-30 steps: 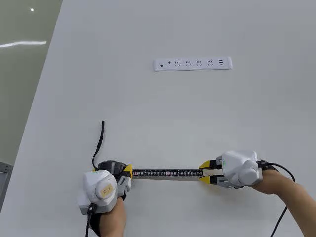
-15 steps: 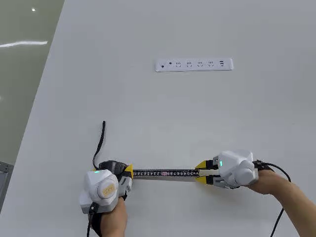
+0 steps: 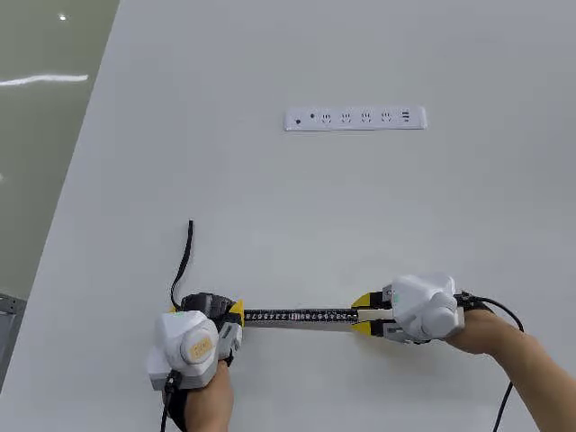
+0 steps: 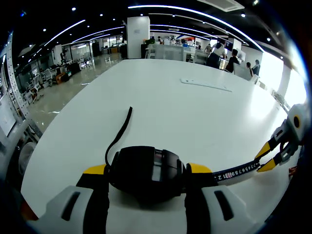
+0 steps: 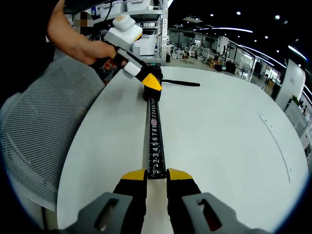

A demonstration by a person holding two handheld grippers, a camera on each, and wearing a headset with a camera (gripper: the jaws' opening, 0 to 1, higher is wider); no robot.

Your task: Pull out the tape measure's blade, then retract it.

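Observation:
A black tape measure case (image 3: pixel 203 304) rests on the white table near the front left, its wrist strap (image 3: pixel 183 261) trailing away. My left gripper (image 4: pixel 145 170) is shut on the case (image 4: pixel 146 168). The blade (image 3: pixel 300 316) runs out to the right, printed with numbers. My right gripper (image 3: pixel 363 316) is shut on the blade's end (image 5: pixel 156 171). In the right gripper view the blade (image 5: pixel 154 131) stretches away to the case (image 5: pixel 154 78) held by the other gripper. In the left gripper view the blade (image 4: pixel 236 172) leads to the right gripper's yellow tips (image 4: pixel 269 157).
A white power strip (image 3: pixel 355 118) lies flat on the table further back, also seen as the power strip (image 4: pixel 205 85). The table's left edge (image 3: pixel 72 171) drops to a grey floor. A grey mesh chair back (image 5: pixel 44 131) stands beside the table.
My right gripper has moved left toward the case, and the exposed blade has become shorter. The left gripper and case stay in place.

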